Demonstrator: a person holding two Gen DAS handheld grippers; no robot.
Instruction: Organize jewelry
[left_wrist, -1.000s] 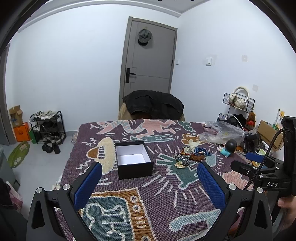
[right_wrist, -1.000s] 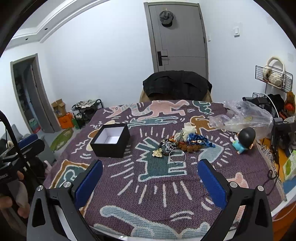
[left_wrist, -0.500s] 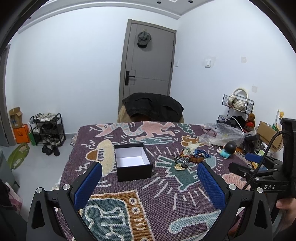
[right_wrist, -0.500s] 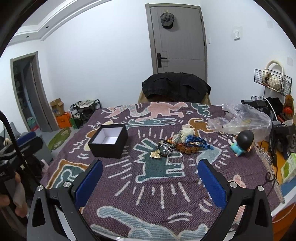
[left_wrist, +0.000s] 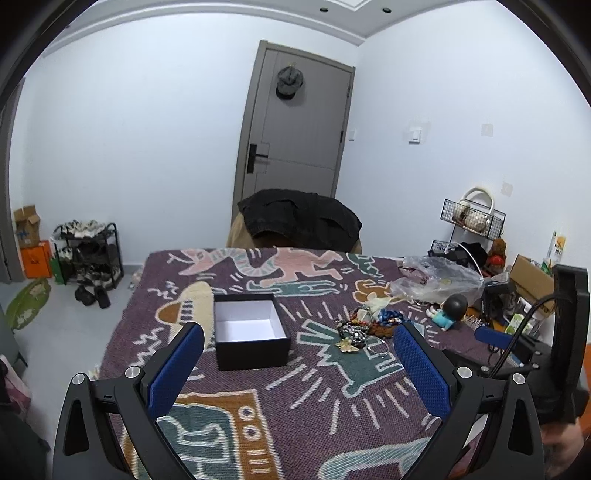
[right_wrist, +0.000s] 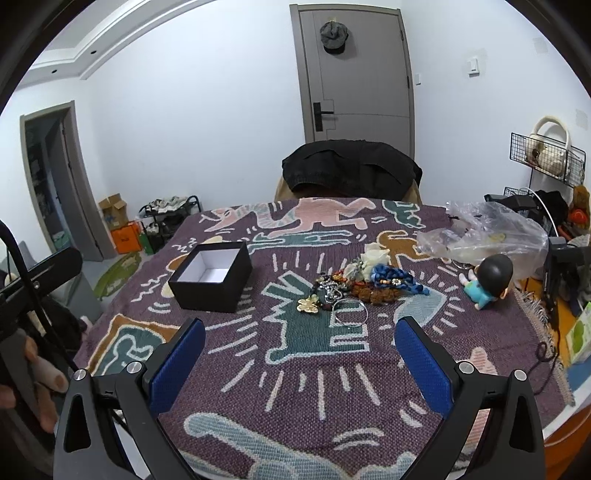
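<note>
Both claws hung above the near edge of the desk (right_wrist: 295, 387), covered by a purple patterned cloth, and neither had begun work. The left claw (left_wrist: 298, 369) stood wide open with nothing between its blue pads, and the right claw (right_wrist: 300, 363) likewise gaped empty. The jewelry pile (right_wrist: 354, 286) lay heaped mid-desk, with a gold flower brooch (right_wrist: 308, 305) and a silver bangle (right_wrist: 349, 312) at its near edge, probably the easiest first picks. The black box (right_wrist: 212, 282), open-topped and white inside, sat just left of the pile and apart from it, apparently ready to receive the pieces; it looked empty.

The right wrist view looked down on the pile closely enough to separate beads, blue cord and bangle; the left wrist view showed the box (left_wrist: 251, 330) more squarely and the right claw's body at its right edge, with the jewelry (left_wrist: 364, 326) only a small tangle
</note>
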